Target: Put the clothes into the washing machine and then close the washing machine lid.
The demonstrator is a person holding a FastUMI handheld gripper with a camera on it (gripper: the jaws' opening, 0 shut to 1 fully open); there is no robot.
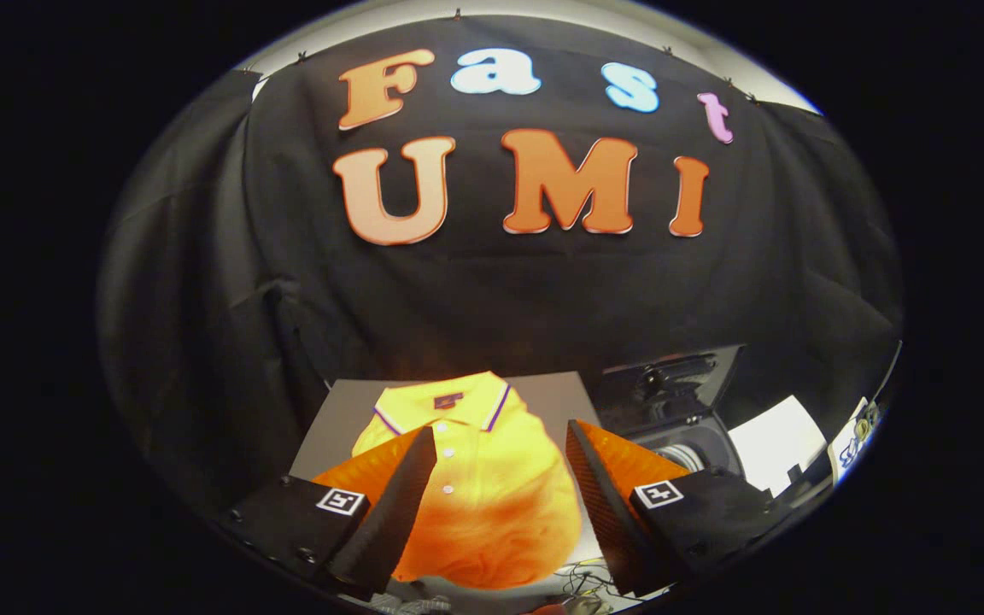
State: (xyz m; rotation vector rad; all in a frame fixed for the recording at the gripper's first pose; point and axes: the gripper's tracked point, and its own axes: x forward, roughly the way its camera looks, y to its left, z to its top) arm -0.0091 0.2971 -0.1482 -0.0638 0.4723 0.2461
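A folded yellow polo shirt point(475, 478) with a purple-trimmed collar lies on a grey board point(560, 397), just ahead of and below my fingers. My gripper point(500, 444) hangs above it, open, with the shirt showing in the wide gap between the two orange-and-black fingers point(398, 495). To the right of the shirt stands the small dark washing machine point(688, 427). Its lid point(671, 384) is up, and the pale drum point(684, 457) shows inside, partly hidden by my right finger.
White sheets point(774, 444) lie to the right of the washer. Thin cables point(582, 581) trail near the front edge of the board, under my fingers. Black cloth closes off the back and sides.
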